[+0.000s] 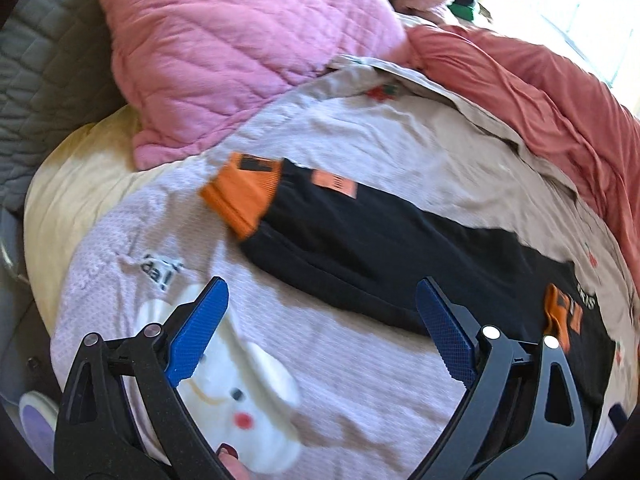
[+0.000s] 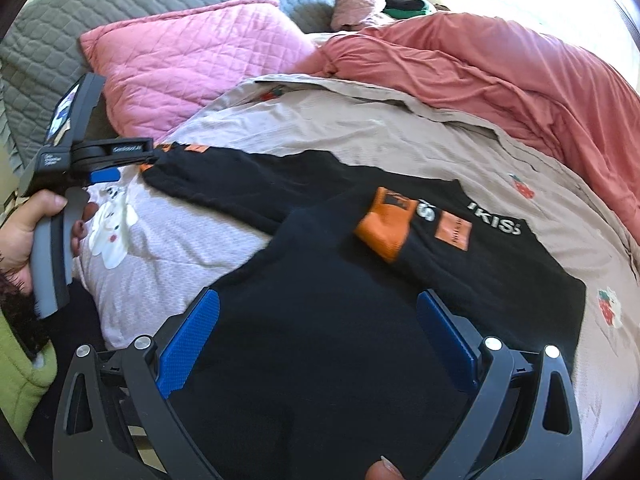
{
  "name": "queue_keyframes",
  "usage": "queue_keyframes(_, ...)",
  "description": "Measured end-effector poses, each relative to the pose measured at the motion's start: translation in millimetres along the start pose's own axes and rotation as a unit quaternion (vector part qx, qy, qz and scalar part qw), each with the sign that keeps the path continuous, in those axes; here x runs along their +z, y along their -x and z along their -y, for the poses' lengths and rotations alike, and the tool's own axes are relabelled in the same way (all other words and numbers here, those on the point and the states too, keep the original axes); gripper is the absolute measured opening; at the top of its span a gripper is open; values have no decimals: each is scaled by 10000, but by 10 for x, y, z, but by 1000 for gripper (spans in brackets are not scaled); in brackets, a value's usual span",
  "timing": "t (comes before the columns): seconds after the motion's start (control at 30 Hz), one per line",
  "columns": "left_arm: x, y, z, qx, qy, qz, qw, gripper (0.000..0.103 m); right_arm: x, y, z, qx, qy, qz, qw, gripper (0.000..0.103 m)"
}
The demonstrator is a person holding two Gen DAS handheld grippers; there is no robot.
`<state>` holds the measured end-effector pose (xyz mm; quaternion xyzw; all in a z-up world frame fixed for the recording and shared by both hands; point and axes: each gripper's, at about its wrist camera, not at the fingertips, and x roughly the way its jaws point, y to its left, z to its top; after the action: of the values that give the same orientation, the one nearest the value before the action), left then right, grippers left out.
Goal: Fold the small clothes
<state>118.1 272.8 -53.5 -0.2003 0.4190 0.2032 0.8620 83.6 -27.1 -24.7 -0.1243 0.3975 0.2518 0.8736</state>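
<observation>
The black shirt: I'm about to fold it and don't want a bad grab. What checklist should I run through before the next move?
1. Left tongs open: ok, holding nothing.
2. Right tongs open: ok, holding nothing.
3. Black shirt lying spread on the bed cover: ok.
4. Right sleeve folded in, orange cuff lying on the chest: ok.
5. Other sleeve folded in: not ok, it stretches out toward the pink pillow.
6. Hem flat: cannot tell, hidden under the right tongs.
</observation>
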Motion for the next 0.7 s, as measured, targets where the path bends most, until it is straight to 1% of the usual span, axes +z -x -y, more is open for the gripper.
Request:
queue_keyframes(0.07, 37, -79, -140, -8, 219, -53, 9997, 77, 10, -21, -75, 31, 74, -18, 10000, 98)
queue_keyframes(0.13, 62, -141, -241, -31, 379, -69, 9993, 72, 19, -50, -139, 29, 135, -43, 9999, 98)
queue_keyframes(0.23, 104, -215, -353, -112, 609, -100, 9980, 62, 34, -105, -201, 45, 187, -97, 9998, 98)
queue_keyframes(0.27, 119, -241, -382, -207, 694, -105, 9973, 51, 36, -118, -213, 51, 191, -104, 9998, 98)
queue_keyframes(0.33, 146, -301, -440, -378, 890, -110, 9953, 39, 19, -142, -237, 63, 190, -132, 9997, 98)
queue_keyframes(0.47, 206, -426, -491, -420, 1050, -75, 9936, 38, -53, -189, -249, 41, 199, -250, 9995, 98)
queue_keyframes(0.63, 315, -604, -529, -352, 1172, 26, 9925, 37, -157, -221, -173, -58, 111, -400, 9991, 98)
queue_keyframes(0.67, 326, -631, -543, -366, 1181, 66, 9923, 23, -180, -225, -140, -92, 80, -427, 9990, 98)
queue_keyframes(0.7, 332, -646, -545, -339, 1177, 126, 9924, 11, -200, -230, -106, -121, 42, -450, 9989, 98)
